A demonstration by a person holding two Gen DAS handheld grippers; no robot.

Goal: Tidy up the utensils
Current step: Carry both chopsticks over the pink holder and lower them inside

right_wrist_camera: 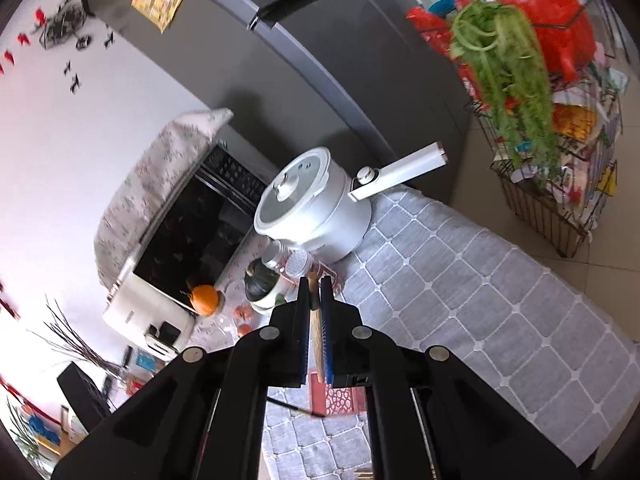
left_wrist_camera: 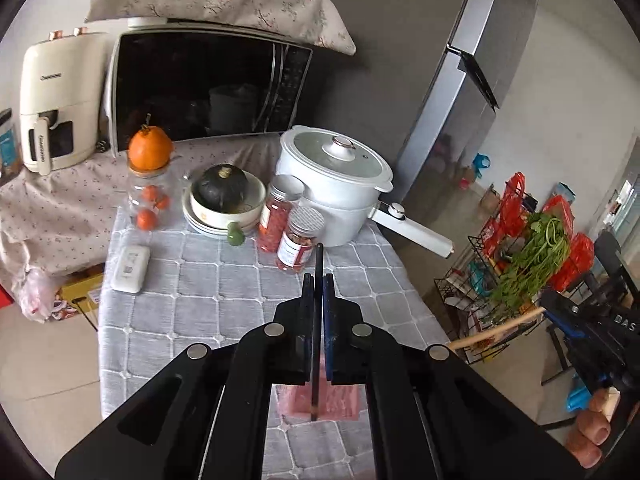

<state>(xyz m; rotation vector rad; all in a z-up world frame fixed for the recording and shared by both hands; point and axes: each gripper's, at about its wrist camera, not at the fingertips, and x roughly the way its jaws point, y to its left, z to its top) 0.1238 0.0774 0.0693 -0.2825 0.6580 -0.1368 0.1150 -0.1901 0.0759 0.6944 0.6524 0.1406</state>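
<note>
My left gripper [left_wrist_camera: 318, 280] is shut on a thin black chopstick [left_wrist_camera: 318, 264] that runs up between the jaws and down over a pink holder [left_wrist_camera: 320, 402] on the grey quilted tablecloth [left_wrist_camera: 200, 320]. My right gripper [right_wrist_camera: 316, 282] is shut on a light wooden utensil handle [right_wrist_camera: 316, 332]. That right gripper [left_wrist_camera: 552, 312] shows at the right of the left wrist view, with the wooden handle [left_wrist_camera: 496, 326] sticking out leftwards. In the right wrist view a red patterned holder [right_wrist_camera: 340, 398] lies below the jaws, with a black chopstick tip [right_wrist_camera: 296, 409] beside it.
A white pot with a long handle [left_wrist_camera: 336, 184] stands at the back with two spice jars [left_wrist_camera: 300, 240], a bowl with a dark squash [left_wrist_camera: 224, 196], an orange on a jar [left_wrist_camera: 150, 152] and a white box [left_wrist_camera: 131, 268]. A microwave [left_wrist_camera: 208, 88], fridge [left_wrist_camera: 440, 80] and wire rack with greens [left_wrist_camera: 528, 264] surround the table.
</note>
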